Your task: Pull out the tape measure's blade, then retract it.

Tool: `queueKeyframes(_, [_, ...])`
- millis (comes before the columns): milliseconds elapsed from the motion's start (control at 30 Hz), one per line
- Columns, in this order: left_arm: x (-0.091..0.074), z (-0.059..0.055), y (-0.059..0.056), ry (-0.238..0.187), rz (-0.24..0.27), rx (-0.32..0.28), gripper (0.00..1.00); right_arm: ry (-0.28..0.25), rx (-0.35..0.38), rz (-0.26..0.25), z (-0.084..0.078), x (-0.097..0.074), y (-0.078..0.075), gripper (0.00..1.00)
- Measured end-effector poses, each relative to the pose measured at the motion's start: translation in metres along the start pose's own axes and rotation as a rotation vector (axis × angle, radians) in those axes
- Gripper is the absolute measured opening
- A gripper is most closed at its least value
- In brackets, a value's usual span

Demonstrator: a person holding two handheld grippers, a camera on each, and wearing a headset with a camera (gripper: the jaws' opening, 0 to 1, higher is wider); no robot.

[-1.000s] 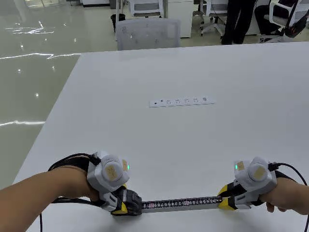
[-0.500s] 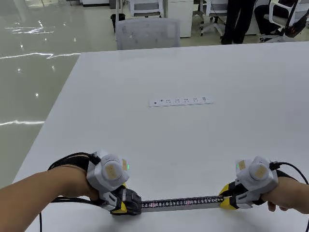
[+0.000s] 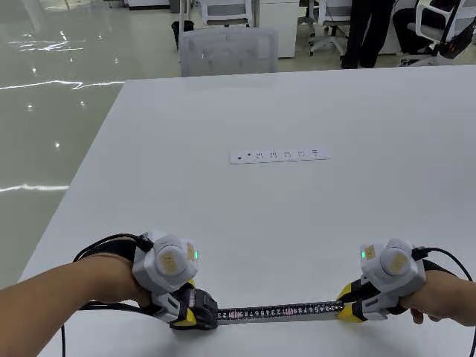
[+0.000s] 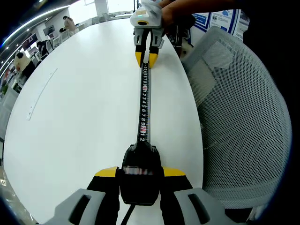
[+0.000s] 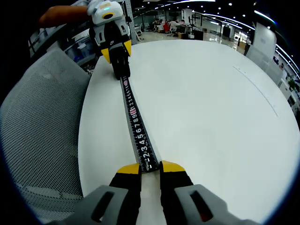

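Presently the tape measure (image 4: 139, 176) is seen clamped by its black case between the yellow-padded jaws of the left gripper (image 3: 183, 318), the pads being pressed against both flanks of the case. From the mouth of the case, straight ahead of those jaws, the blade (image 4: 144, 101) is drawn out flat along the near edge of the white desk (image 3: 260, 223), with its printed numbers turned upward. The far end of the blade is taken between the jaws of the right gripper (image 5: 150, 168), which are closed upon its tip, so that the tip is seen wedged between the two yellow pads. The two grippers are thus pointed at each other, jaws toward jaws and well apart, with the stretched blade lying between them just above or on the desk top; which of the two cannot be told. Off to the side of both pairs of jaws, toward the middle of the desk, a white power strip (image 3: 279, 155) is set into the top. A grey mesh chair (image 4: 243, 117) is seen beside the line of the blade, just off the desk's edge. Another chair (image 3: 227, 50) is placed at the far side of the desk, well beyond the jaws.
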State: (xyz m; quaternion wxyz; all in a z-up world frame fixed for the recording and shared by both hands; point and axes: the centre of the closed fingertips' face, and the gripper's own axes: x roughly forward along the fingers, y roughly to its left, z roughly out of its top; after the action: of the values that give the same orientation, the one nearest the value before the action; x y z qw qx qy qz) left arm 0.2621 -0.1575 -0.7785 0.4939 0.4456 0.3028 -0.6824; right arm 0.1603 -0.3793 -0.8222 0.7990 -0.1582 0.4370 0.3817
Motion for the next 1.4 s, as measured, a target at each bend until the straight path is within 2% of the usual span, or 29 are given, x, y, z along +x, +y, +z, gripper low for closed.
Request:
queueKeyframes(200, [0.0, 0.0, 0.0, 0.0, 0.003, 0.009, 0.3, 0.0, -0.005, -0.001, 0.001, -0.001, 0.001, 0.13])
queueKeyframes(300, [0.001, 0.001, 0.0, -0.002, 0.013, 0.044, 0.3, 0.016, -0.033, -0.007, 0.001, 0.0, 0.002, 0.14])
queueKeyframes(433, [0.001, 0.001, 0.0, -0.008, 0.019, 0.033, 0.3, 0.026, -0.043, -0.002, 0.001, -0.001, 0.002, 0.14])
queueKeyframes(533, [0.001, -0.002, 0.003, 0.003, 0.037, 0.009, 0.34, 0.03, -0.027, 0.004, 0.002, 0.0, 0.002, 0.15])
queueKeyframes(600, [0.0, -0.001, 0.007, -0.008, 0.055, -0.002, 0.38, 0.037, -0.033, 0.003, 0.003, 0.0, 0.003, 0.15])
queueKeyframes(633, [-0.002, 0.001, 0.008, -0.026, 0.057, -0.023, 0.4, 0.038, -0.03, 0.0, 0.003, 0.0, 0.002, 0.16])
queueKeyframes(767, [-0.007, 0.0, 0.011, -0.053, 0.07, -0.076, 0.45, 0.025, -0.025, -0.046, 0.005, -0.003, -0.003, 0.3])
queueKeyframes(833, [-0.009, -0.003, 0.011, -0.068, 0.08, -0.096, 0.49, 0.003, -0.008, -0.061, 0.005, -0.008, -0.003, 0.31])
queueKeyframes(867, [-0.01, -0.004, 0.011, -0.078, 0.085, -0.11, 0.51, -0.006, -0.001, -0.068, 0.005, -0.011, -0.004, 0.32])
queueKeyframes(967, [-0.013, -0.006, 0.012, -0.131, 0.104, -0.205, 0.64, -0.035, 0.022, -0.086, 0.006, -0.02, -0.003, 0.37])
queueKeyframes(1000, [-0.015, -0.007, 0.01, -0.153, 0.094, -0.254, 0.66, -0.047, 0.034, -0.096, 0.005, -0.024, -0.003, 0.38])
queueKeyframes(1033, [-0.017, -0.007, 0.01, -0.173, 0.097, -0.276, 0.66, -0.062, 0.047, -0.106, 0.006, -0.027, -0.003, 0.4])
queueKeyframes(1200, [-0.029, -0.013, 0.012, -0.28, 0.159, -0.426, 0.76, -0.108, 0.098, -0.139, -0.001, -0.04, 0.005, 0.44])
queueKeyframes(1233, [-0.032, -0.014, 0.011, -0.308, 0.168, -0.471, 0.77, -0.12, 0.121, -0.15, -0.004, -0.042, 0.006, 0.44])
queueKeyframes(1333, [-0.037, -0.02, 0.011, -0.361, 0.201, -0.54, 0.83, -0.146, 0.174, -0.201, -0.01, -0.049, 0.005, 0.46])
queueKeyframes(1400, [-0.041, -0.025, 0.012, -0.381, 0.236, -0.583, 0.89, -0.173, 0.187, -0.229, -0.011, -0.055, 0.006, 0.47])
